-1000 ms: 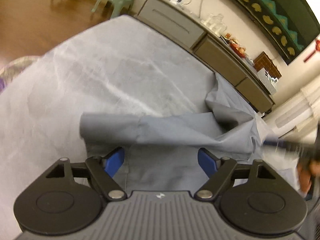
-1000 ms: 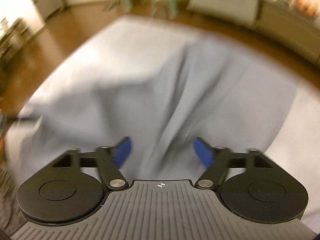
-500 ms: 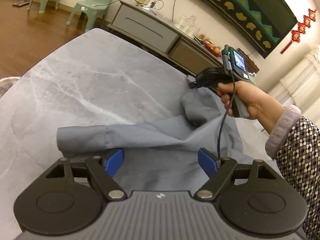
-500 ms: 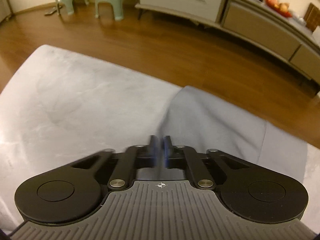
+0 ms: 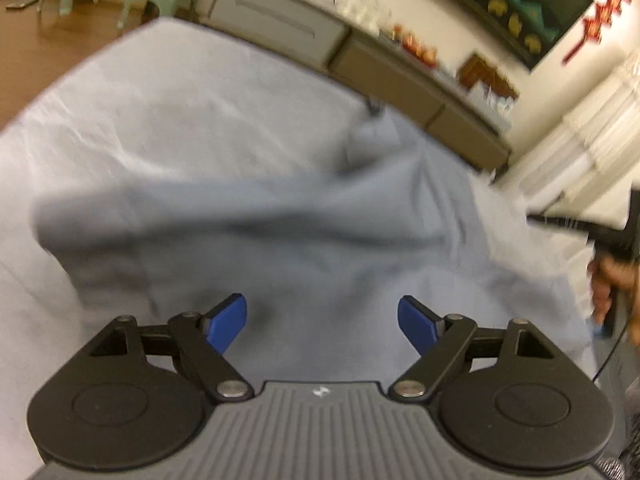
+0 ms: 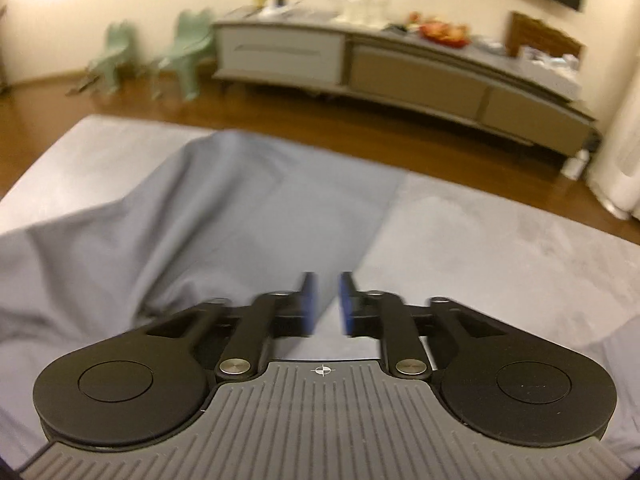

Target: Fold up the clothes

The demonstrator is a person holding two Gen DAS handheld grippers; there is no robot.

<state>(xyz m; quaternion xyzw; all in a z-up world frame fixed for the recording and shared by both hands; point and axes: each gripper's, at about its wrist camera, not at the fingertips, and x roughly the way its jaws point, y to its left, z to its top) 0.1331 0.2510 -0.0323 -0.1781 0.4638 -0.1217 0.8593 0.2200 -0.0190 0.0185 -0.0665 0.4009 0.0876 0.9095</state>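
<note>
A grey-blue garment (image 5: 280, 232) lies rumpled on the pale grey marble table (image 5: 160, 92). My left gripper (image 5: 322, 322) is open, its blue pads wide apart, low over the near part of the cloth and holding nothing. In the right wrist view the garment (image 6: 240, 216) spreads from the left to the middle of the table (image 6: 500, 248). My right gripper (image 6: 324, 300) has its jaws a narrow gap apart at the cloth's right edge, with no cloth seen between them. The right gripper also shows blurred at the right of the left wrist view (image 5: 600, 236).
A long grey sideboard (image 6: 400, 68) with clutter on top stands against the far wall. Two green plastic chairs (image 6: 176, 52) stand on the brown wood floor (image 6: 360, 128) beyond the table's far edge. A white curtain (image 6: 624, 128) hangs at the right.
My right gripper let go of the cloth fold it had lifted and its jaws opened slightly. The cloth dropped flatter on the table. My left gripper stayed open and moved closer over the garment.
</note>
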